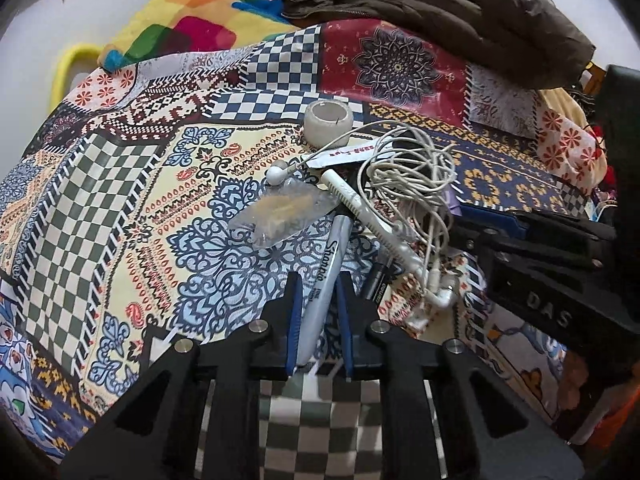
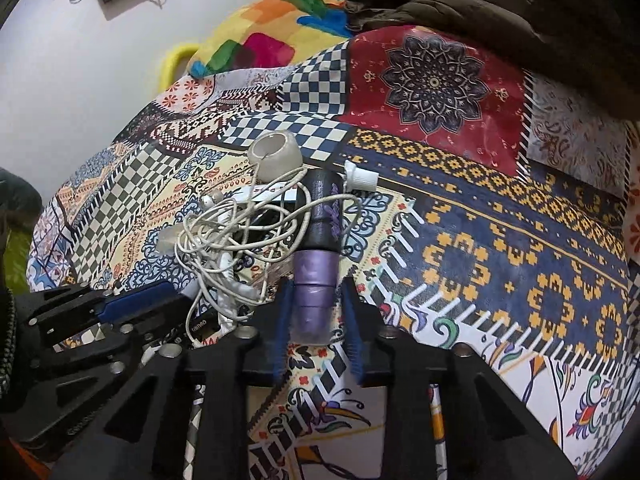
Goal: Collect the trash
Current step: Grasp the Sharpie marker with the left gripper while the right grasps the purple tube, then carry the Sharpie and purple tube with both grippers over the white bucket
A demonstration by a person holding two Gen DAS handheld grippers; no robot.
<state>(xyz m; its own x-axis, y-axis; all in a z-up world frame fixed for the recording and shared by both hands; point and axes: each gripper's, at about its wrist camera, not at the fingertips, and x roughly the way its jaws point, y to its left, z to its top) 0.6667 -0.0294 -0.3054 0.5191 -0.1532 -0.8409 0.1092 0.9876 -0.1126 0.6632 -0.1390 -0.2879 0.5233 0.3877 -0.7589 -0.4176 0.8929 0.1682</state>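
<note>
In the left wrist view my left gripper (image 1: 319, 286) is shut on the lower barrel of a grey Sharpie marker (image 1: 334, 248), which lies on the patterned bedspread (image 1: 120, 208). My right gripper (image 2: 317, 288) is shut on the light end of a purple and black tube (image 2: 318, 248). Between the two lies a tangle of white earphone cable (image 1: 416, 184) (image 2: 236, 236). A clear plastic bag (image 1: 286, 212), a white pen (image 1: 368, 216), a printed paper wrapper (image 1: 348, 154) and a white tape roll (image 1: 329, 120) (image 2: 276, 154) sit around it. The right gripper's fingers (image 1: 492, 216) show at the right of the left wrist view.
A brown jacket (image 1: 440, 12) and a colourful blanket (image 1: 188, 24) are heaped at the far side of the bed. A small white cap (image 2: 362, 178) lies beside the tube's far end, and a black cylinder (image 1: 378, 284) next to the marker. The white wall (image 1: 48, 20) runs along the left.
</note>
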